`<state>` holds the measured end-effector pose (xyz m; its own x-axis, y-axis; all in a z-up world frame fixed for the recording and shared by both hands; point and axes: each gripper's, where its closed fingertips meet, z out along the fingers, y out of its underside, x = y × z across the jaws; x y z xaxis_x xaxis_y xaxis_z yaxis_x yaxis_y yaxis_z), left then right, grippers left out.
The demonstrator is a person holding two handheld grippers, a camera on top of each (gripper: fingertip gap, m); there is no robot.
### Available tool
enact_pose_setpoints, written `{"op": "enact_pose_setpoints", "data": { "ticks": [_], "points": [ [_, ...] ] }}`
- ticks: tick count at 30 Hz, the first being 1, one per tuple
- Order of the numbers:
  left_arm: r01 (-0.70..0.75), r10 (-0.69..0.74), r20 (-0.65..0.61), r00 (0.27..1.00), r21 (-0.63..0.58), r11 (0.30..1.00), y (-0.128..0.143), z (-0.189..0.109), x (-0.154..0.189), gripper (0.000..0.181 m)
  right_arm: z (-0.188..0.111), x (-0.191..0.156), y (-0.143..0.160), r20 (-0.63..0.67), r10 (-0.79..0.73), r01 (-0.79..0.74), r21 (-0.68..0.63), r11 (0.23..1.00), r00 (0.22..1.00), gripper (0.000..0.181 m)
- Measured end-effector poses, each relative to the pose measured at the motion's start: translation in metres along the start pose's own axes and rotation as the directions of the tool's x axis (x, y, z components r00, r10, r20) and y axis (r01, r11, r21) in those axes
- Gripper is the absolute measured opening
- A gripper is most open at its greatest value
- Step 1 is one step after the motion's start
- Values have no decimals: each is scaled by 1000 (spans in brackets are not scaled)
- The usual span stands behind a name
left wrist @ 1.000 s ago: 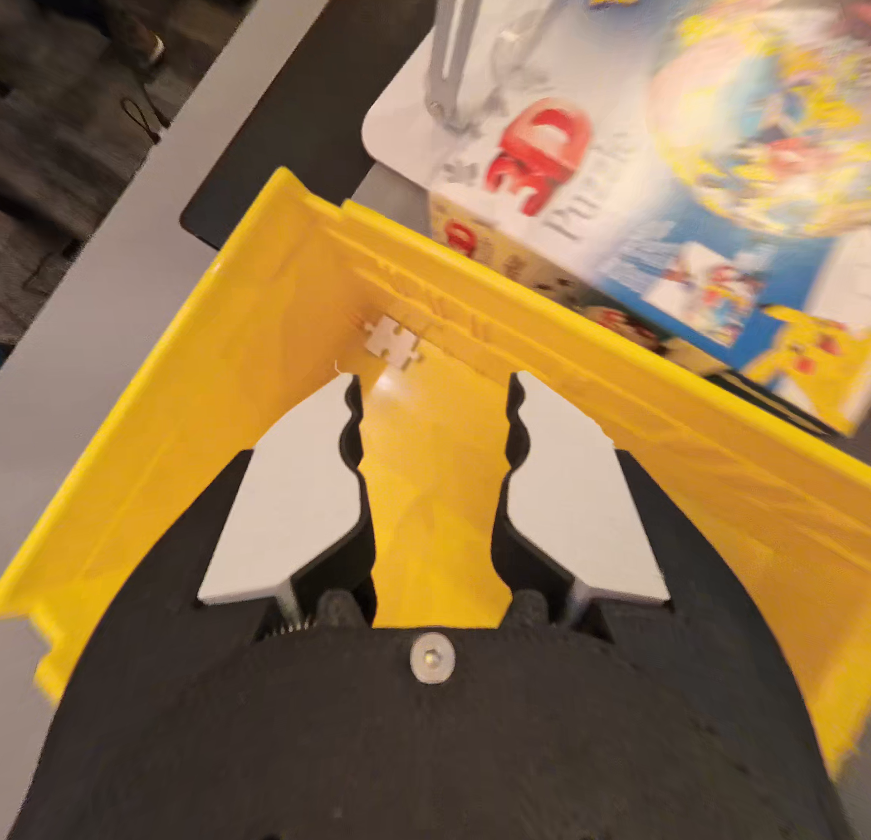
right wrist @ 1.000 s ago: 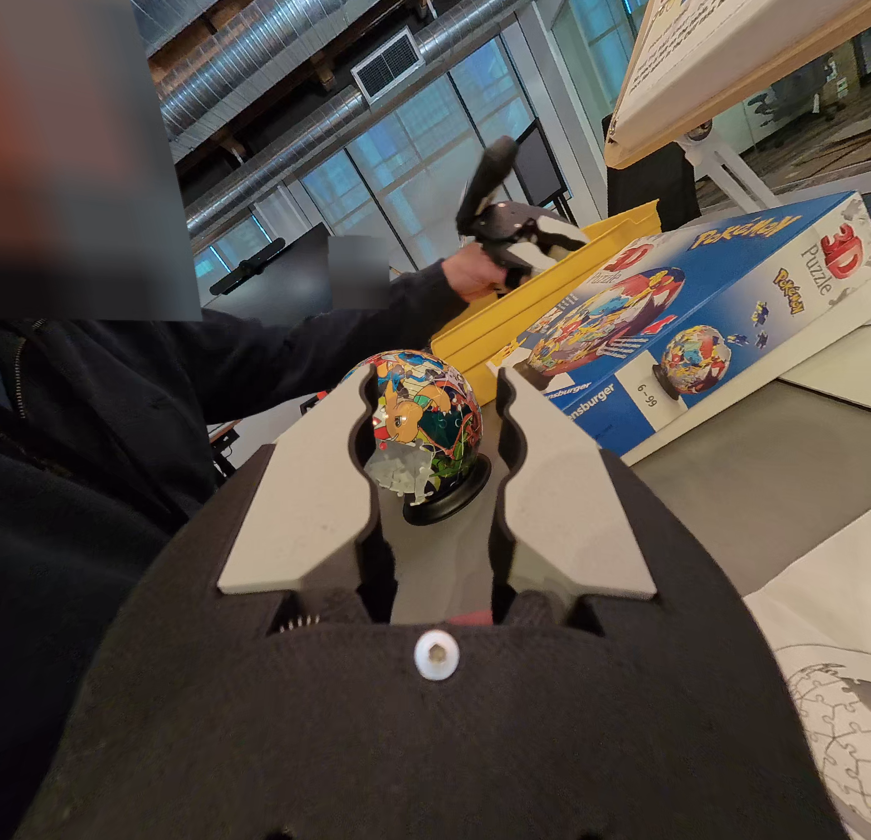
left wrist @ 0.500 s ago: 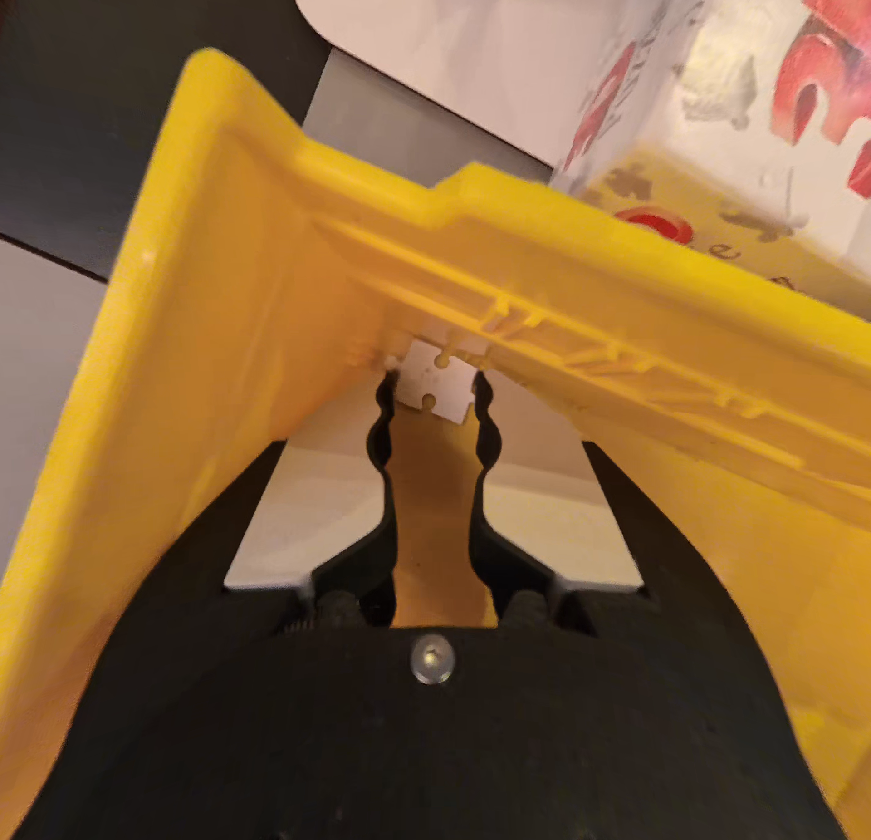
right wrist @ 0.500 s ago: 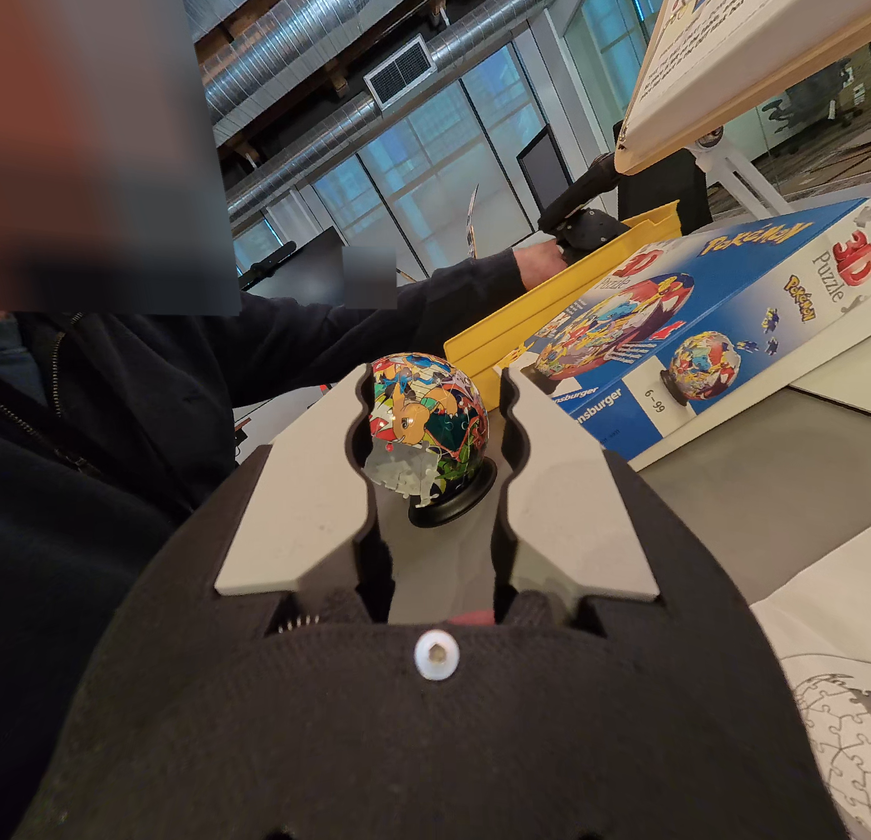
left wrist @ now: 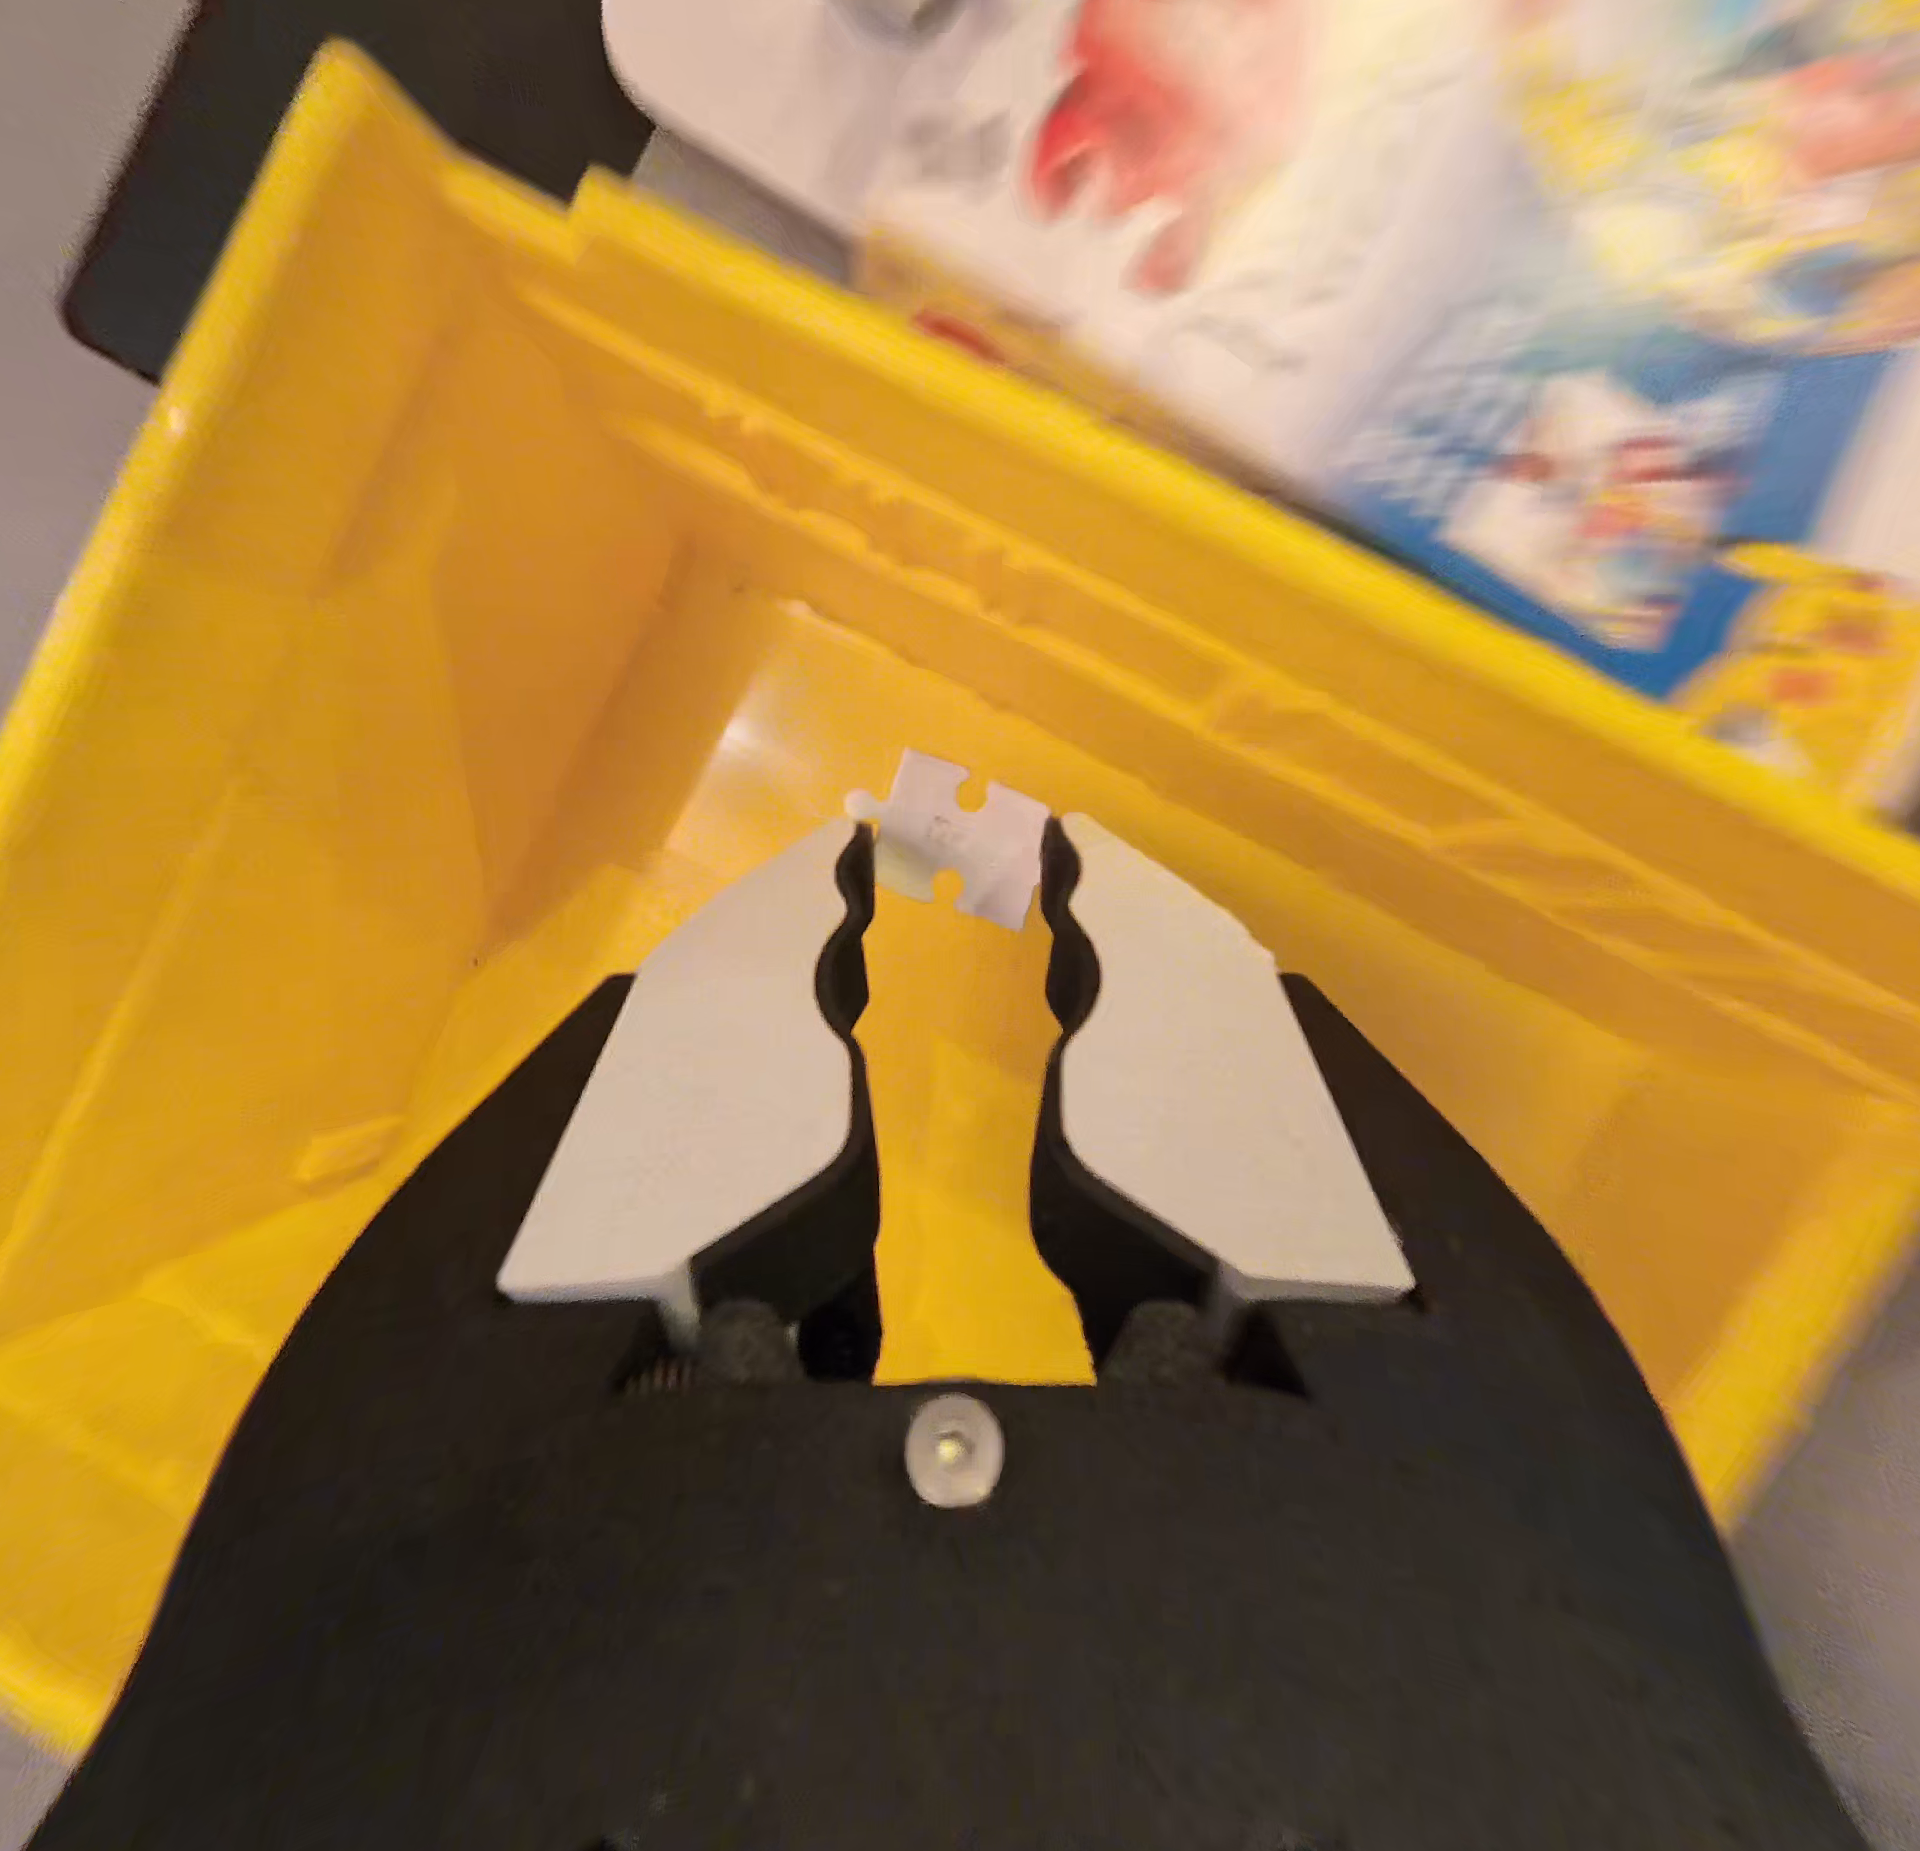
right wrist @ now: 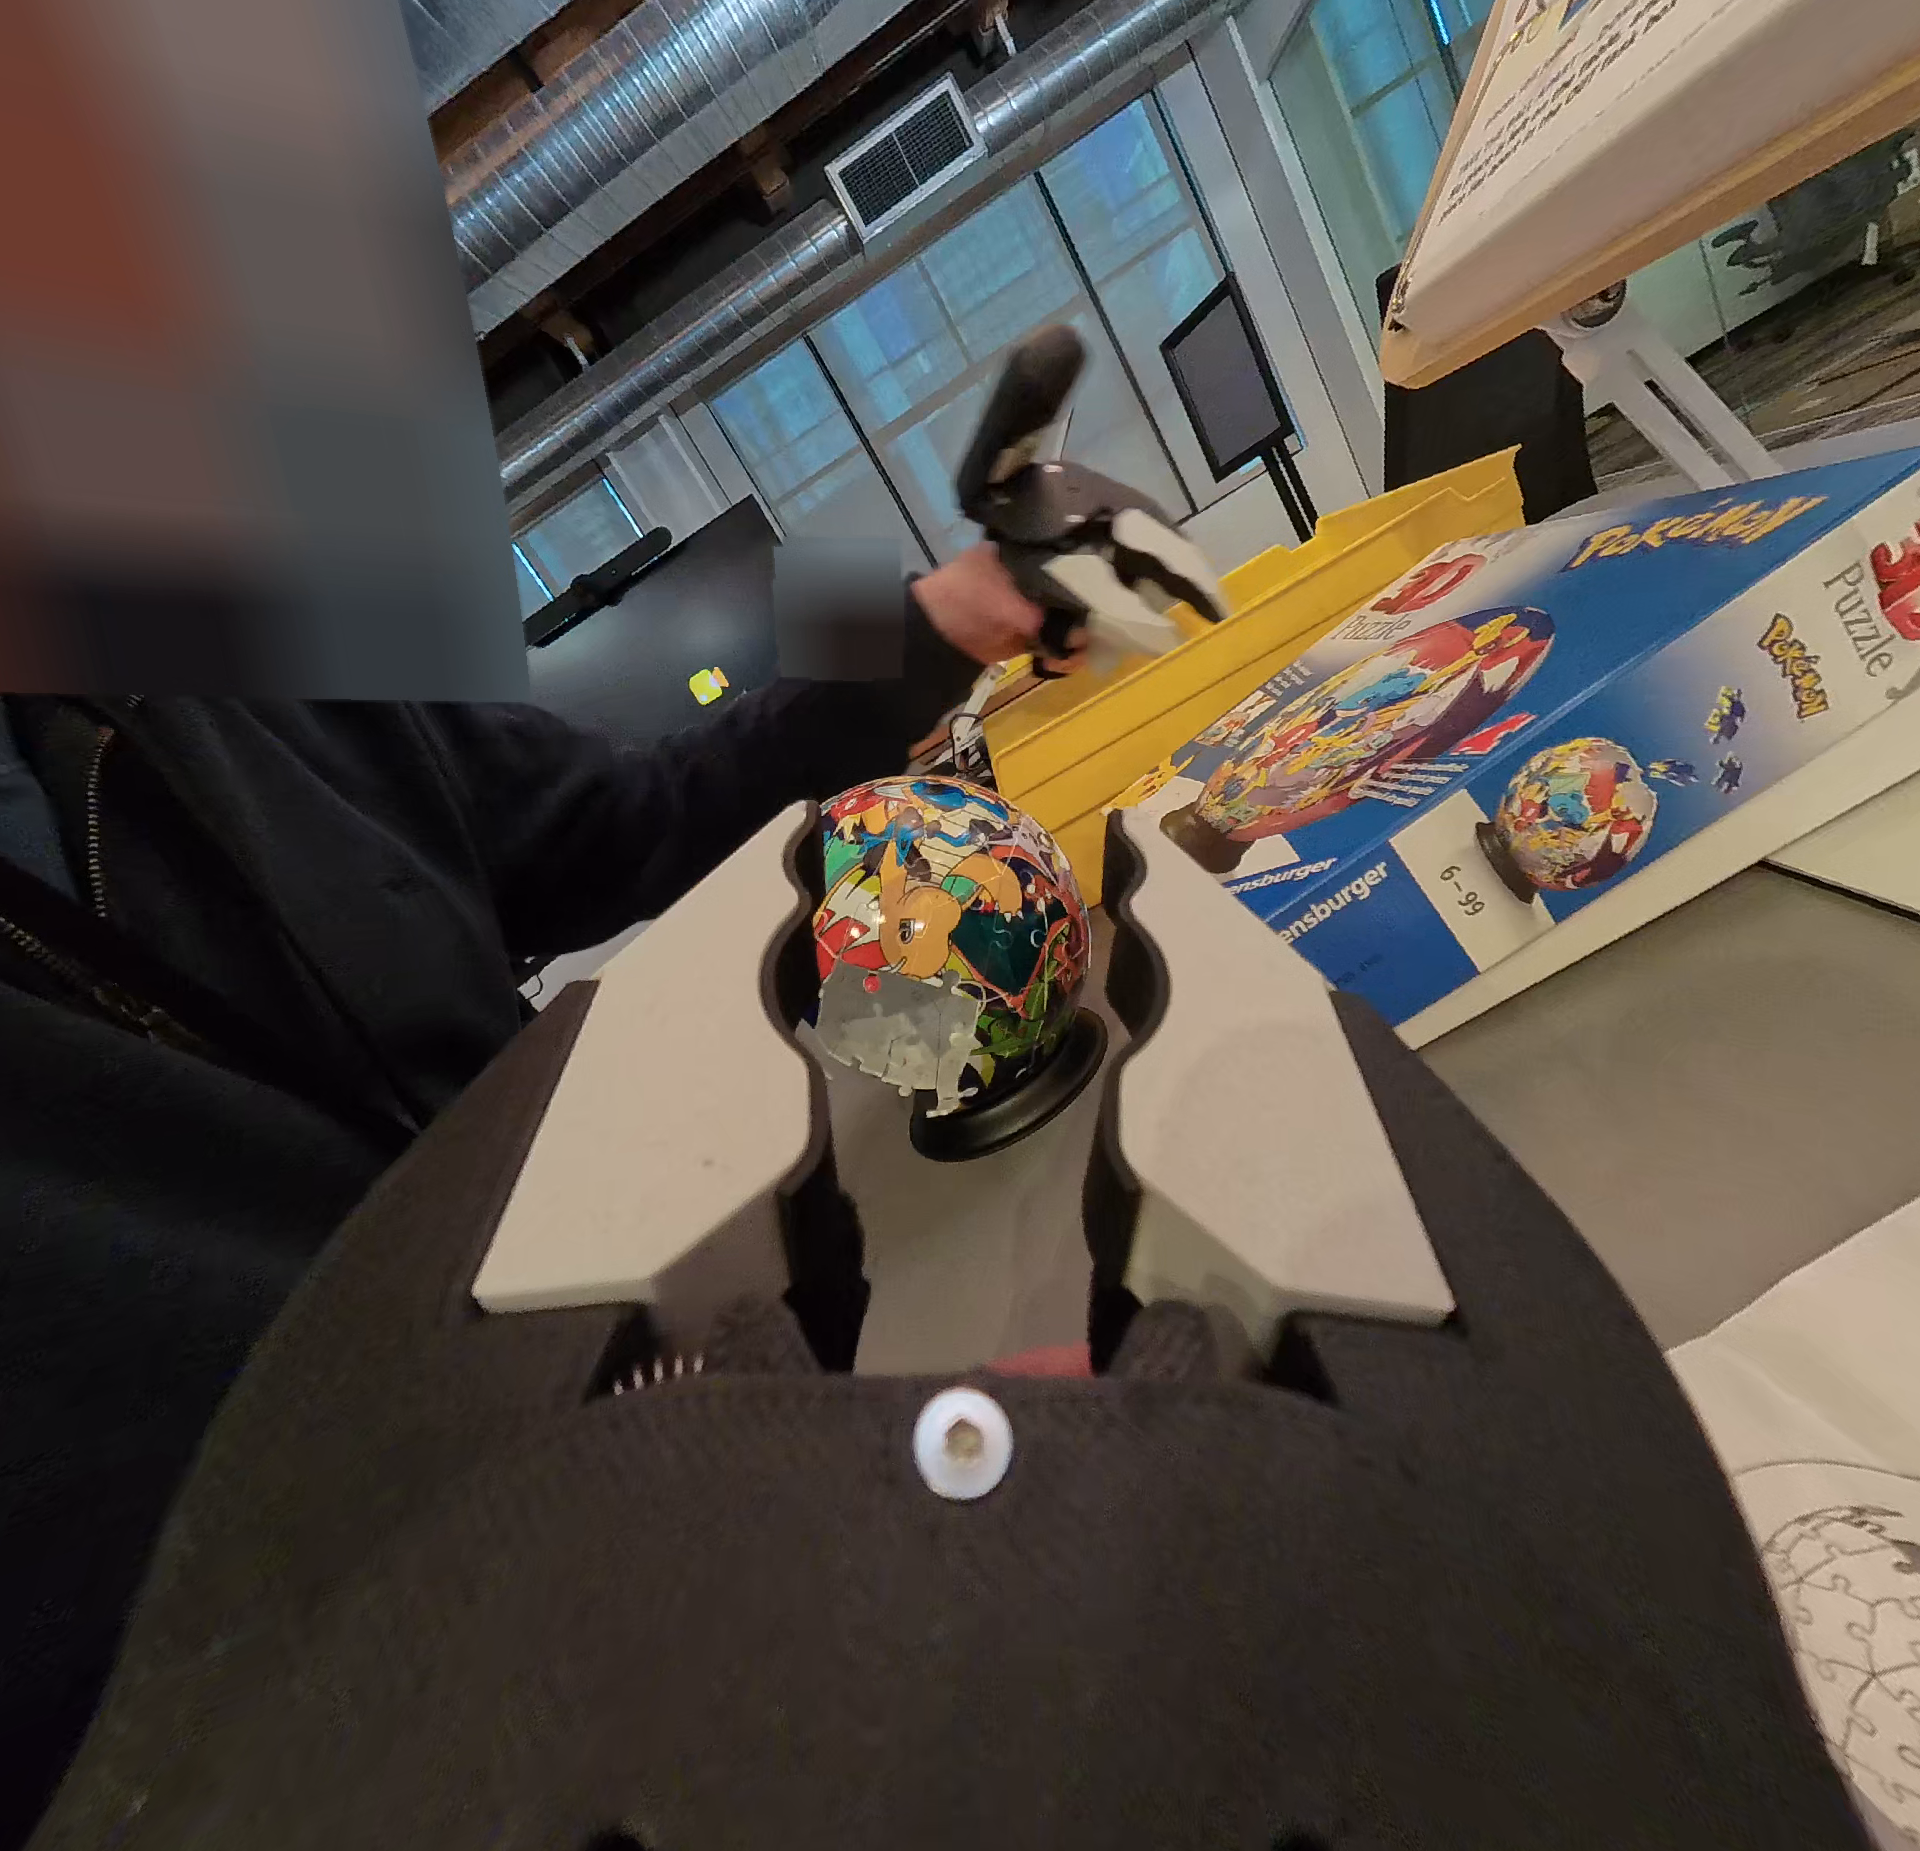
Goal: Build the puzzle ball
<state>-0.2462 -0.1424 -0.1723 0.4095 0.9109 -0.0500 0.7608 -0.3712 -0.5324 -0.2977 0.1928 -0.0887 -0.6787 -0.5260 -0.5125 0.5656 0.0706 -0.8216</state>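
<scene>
My left gripper (left wrist: 954, 837) is shut on a small pale puzzle piece (left wrist: 968, 847), pinched at the fingertips and held above the floor of a yellow bin (left wrist: 416, 658). My right gripper (right wrist: 958, 825) has its jaws on both sides of the colourful puzzle ball (right wrist: 951, 918), which sits on a black stand (right wrist: 1013, 1105) on the grey table. A patch of the ball's lower left shows the grey backs of pieces. The left gripper also shows in the right wrist view (right wrist: 1195, 606), over the bin (right wrist: 1143, 721).
The blue puzzle box (right wrist: 1558, 721) lies right of the bin; it is blurred in the left wrist view (left wrist: 1351, 191). A white sheet with a drawn globe (right wrist: 1849, 1489) lies at the near right. A tilted board on a stand (right wrist: 1662, 139) hangs above the box. A person's dark sleeve (right wrist: 520, 814) is on the left. One gripper's finger ends stand about 35 cm off the other's.
My left gripper went down into the bin's corner, closed on the puzzle piece and has lifted it off the bin floor. My right gripper stayed around the ball.
</scene>
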Motion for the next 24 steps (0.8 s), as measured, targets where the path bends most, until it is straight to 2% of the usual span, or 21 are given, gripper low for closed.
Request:
{"op": "enact_pose_setpoints", "data": {
  "ticks": [2, 5, 9, 11, 12, 14, 15, 16, 18, 19, 21, 22, 24],
  "points": [
    [-9, 10, -13, 1000, 67, 998, -9, -38, 37, 31, 0, -1, 0, 3, -1, 1, 0, 1000, 1000, 52],
    [-92, 99, -56, 994, 122, 988, -9, -75, 121, 31, 0, -2, 1, 6, -10, 10, -4, 1000, 1000, 52],
    [-187, 185, -119, 975, -2, 982, 33, -66, 234, 30, 1, -4, 2, 10, -24, 24, -12, 1000, 1000, 51],
    [-142, 135, -197, 971, -21, 990, 48, -50, 279, 31, 1, -5, 3, 11, -30, 31, -16, 999, 999, 51],
    [-129, 122, -202, 972, -23, 991, 55, -39, 291, 31, 1, -6, 3, 12, -33, 33, -17, 999, 999, 51],
    [-76, 65, -204, 977, -49, 996, 72, -22, 299, 31, 1, -7, 4, 12, -38, 38, -20, 999, 999, 51],
    [-34, 23, -221, 975, -47, 998, 76, -17, 302, 44, 1, -7, 4, 11, -40, 41, -20, 999, 999, 51],
    [-25, 12, -210, 978, -58, 998, 79, -17, 300, 57, 1, -7, 4, 11, -43, 43, -19, 999, 999, 51],
    [-17, 18, -195, 981, 8, 1000, 66, -32, 291, 62, 2, -7, 5, 14, -42, 42, -24, 999, 999, 50],
    [-5, 11, -154, 988, 42, 999, 56, -43, 275, 59, 2, -8, 5, 16, -42, 42, -25, 999, 999, 50],
    [-12, 11, 16, 1000, 80, 997, 38, -67, 221, 49, 2, -8, 5, 19, -43, 44, -27, 999, 999, 50],
    [-15, 10, 72, 997, 69, 998, 34, -75, 194, 46, 2, -8, 5, 20, -45, 45, -28, 999, 999, 50],
    [6, 4, 159, 987, -60, 998, 47, -78, 137, 49, 2, -9, 6, 20, -49, 50, -29, 998, 999, 50]
  ]
}}
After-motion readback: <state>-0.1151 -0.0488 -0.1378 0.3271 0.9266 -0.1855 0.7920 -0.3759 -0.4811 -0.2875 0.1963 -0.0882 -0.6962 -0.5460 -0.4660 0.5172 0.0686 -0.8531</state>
